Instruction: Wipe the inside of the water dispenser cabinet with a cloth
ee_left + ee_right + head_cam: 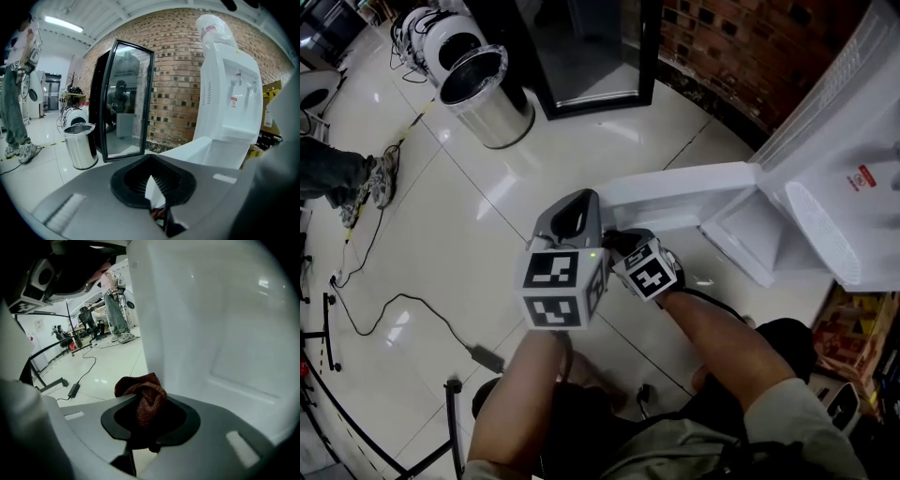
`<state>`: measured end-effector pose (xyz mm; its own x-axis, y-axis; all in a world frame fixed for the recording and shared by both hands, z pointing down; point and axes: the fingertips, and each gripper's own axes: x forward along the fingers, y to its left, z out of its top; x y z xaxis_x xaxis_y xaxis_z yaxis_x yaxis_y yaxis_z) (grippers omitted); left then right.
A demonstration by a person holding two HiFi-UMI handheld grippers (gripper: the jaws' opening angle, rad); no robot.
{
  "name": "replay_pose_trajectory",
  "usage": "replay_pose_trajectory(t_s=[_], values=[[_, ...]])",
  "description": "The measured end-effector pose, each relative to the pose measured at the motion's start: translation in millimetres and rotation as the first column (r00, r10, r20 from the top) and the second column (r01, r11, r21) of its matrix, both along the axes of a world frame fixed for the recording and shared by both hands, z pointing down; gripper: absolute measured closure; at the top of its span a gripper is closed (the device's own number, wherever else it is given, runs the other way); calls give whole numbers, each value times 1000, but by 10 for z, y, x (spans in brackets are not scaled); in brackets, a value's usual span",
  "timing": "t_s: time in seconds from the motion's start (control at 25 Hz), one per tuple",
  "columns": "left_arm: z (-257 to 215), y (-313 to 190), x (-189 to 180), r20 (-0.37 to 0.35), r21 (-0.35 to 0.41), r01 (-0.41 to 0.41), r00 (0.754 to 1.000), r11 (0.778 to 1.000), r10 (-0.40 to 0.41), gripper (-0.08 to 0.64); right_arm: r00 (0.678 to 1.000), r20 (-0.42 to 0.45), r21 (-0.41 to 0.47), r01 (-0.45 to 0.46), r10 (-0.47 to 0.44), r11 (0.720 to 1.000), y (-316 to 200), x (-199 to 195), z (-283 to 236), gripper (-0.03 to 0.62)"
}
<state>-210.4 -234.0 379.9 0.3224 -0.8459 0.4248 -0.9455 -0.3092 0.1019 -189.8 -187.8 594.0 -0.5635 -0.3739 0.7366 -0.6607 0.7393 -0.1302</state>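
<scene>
Right gripper view: our right gripper (146, 425) clamps the cloth (143, 392), left gripper (157, 187) jaws together and empty — cabinet door (675, 187) open, we judge wiping not begun.

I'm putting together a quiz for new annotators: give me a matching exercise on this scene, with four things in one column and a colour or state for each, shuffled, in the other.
Things
1. cloth
2. bin
3. water dispenser
4. left gripper

Colour or state
A. white
B. shut, nothing in it
C. shiny metal, standing on the floor
D. reddish-brown, clamped between jaws

Pairs: 1-D, 2-C, 3-A, 4-B
</scene>
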Motion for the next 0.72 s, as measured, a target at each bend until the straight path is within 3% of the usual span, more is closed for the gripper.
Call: replay_pose_trajectory(t_s=[0.32, 0.52, 0.72], values=[[1, -60, -21, -16, 9, 6, 1000, 1000, -6, 560, 994, -29, 10, -105, 105, 994, -178, 151, 32, 485], [-2, -70, -26, -21, 9, 15, 1000, 1000, -14, 560, 962, -27, 16, -272, 272, 962, -487, 567, 63, 485], [-1, -69, -24, -22, 9, 17, 1000, 1000, -17, 560, 945, -24, -11, -325, 325, 946, -575, 710, 138, 485]])
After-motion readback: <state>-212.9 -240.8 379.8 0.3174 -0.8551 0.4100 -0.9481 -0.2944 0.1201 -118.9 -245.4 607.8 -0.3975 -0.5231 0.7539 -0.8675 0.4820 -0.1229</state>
